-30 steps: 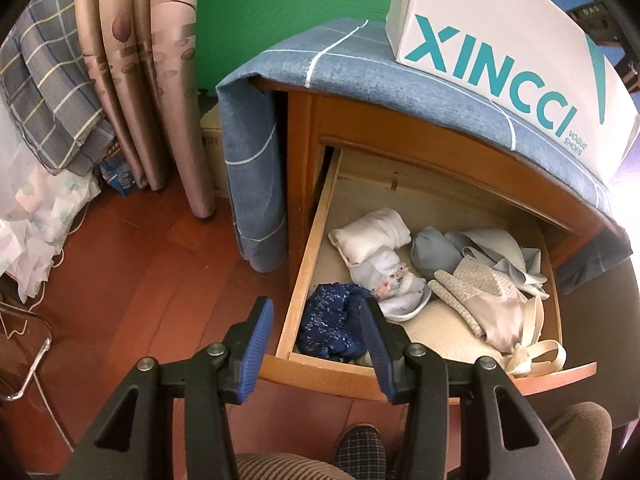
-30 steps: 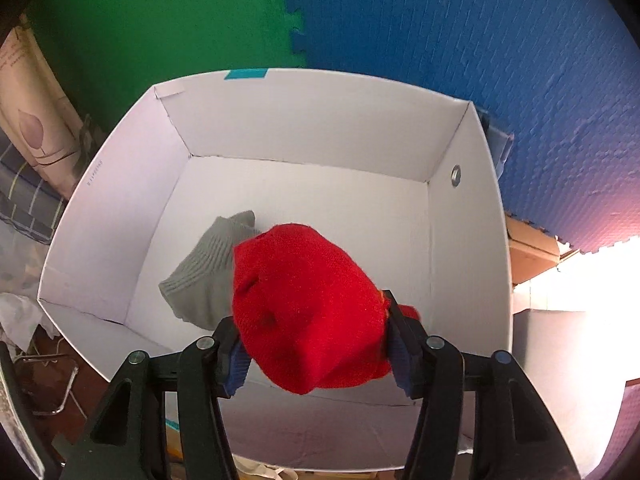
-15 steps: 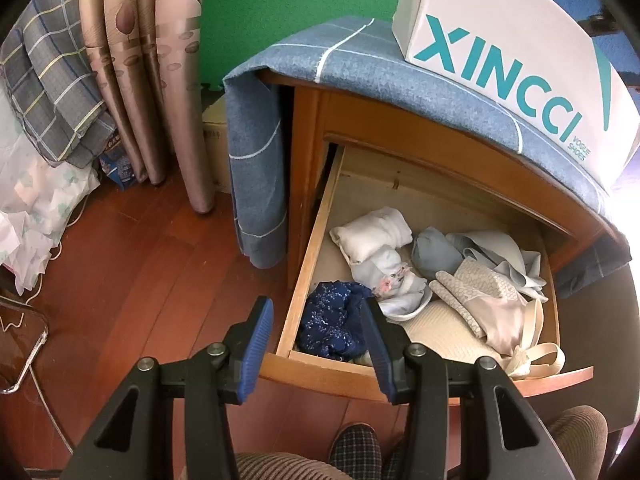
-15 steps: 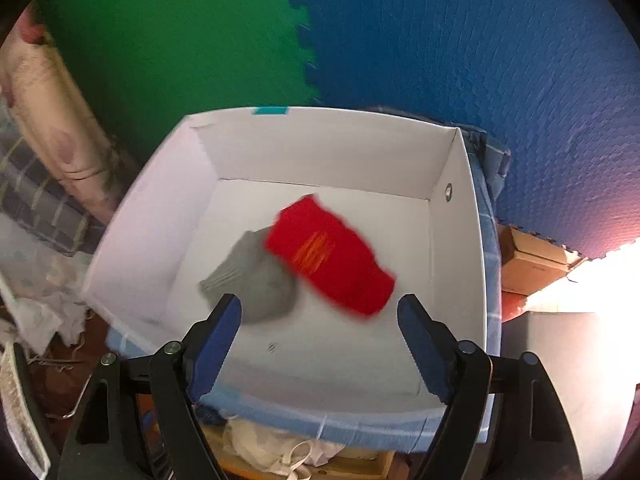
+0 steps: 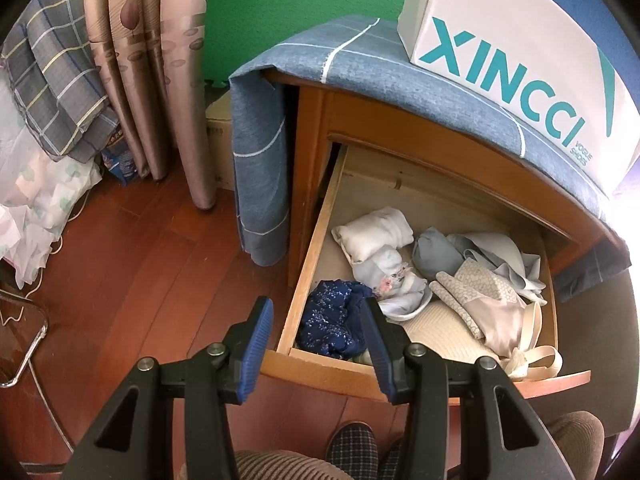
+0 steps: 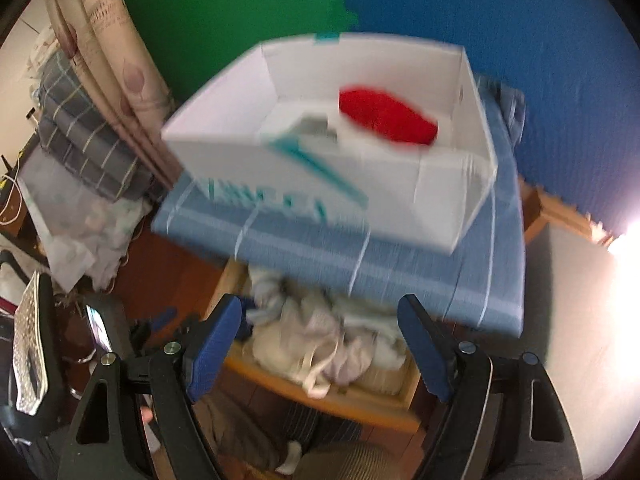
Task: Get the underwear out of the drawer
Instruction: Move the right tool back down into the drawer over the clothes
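Left gripper (image 5: 316, 322) hangs over the front-left corner of the open drawer (image 5: 320, 240), jaws parted, nothing between them; the dark blue underwear (image 5: 334, 318) lies below in that corner. More pieces lie deeper in: a white roll (image 5: 374, 234), a grey-blue bundle (image 5: 434, 252), a beige patterned piece (image 5: 480, 292). Right gripper (image 6: 320, 328) is spread wide and empty above the drawer's pile (image 6: 320, 340); view blurred. 1 red garment (image 6: 386, 118) sits inside the white box (image 6: 400, 188) on the blue cloth (image 6: 400, 264) covering the cabinet top.
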The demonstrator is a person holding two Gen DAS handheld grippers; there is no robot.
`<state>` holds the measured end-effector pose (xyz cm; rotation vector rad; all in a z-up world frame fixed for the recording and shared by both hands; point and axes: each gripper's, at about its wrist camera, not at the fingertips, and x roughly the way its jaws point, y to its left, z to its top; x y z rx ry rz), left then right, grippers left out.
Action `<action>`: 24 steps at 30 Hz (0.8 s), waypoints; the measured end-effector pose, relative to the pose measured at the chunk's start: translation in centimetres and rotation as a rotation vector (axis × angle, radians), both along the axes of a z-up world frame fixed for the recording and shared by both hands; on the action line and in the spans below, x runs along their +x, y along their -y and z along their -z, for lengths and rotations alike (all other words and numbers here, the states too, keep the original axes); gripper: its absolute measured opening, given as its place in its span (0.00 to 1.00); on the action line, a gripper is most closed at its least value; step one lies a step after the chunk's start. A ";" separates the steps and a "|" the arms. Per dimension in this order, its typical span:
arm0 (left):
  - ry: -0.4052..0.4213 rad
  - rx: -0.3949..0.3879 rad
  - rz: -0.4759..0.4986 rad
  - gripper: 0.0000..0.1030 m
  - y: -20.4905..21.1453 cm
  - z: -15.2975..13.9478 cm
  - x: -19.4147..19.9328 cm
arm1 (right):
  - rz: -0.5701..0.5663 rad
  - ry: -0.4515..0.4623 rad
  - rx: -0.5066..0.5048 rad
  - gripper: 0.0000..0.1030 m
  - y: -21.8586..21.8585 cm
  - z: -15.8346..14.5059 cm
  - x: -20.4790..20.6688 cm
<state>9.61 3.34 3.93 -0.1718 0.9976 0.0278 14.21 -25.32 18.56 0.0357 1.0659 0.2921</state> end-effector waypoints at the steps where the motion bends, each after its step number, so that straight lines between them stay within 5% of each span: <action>1: 0.001 0.000 -0.002 0.45 0.0 0.0 0.0 | 0.001 -0.017 0.004 0.76 0.1 1.0 -0.4; 12: -0.005 -0.016 -0.008 0.45 -0.4 0.2 0.1 | -0.016 -0.238 0.040 0.76 -3.0 11.9 -0.6; 24: -0.007 -0.064 -0.018 0.45 -0.9 0.5 0.3 | -0.031 -0.296 -0.055 0.82 -7.9 17.6 3.9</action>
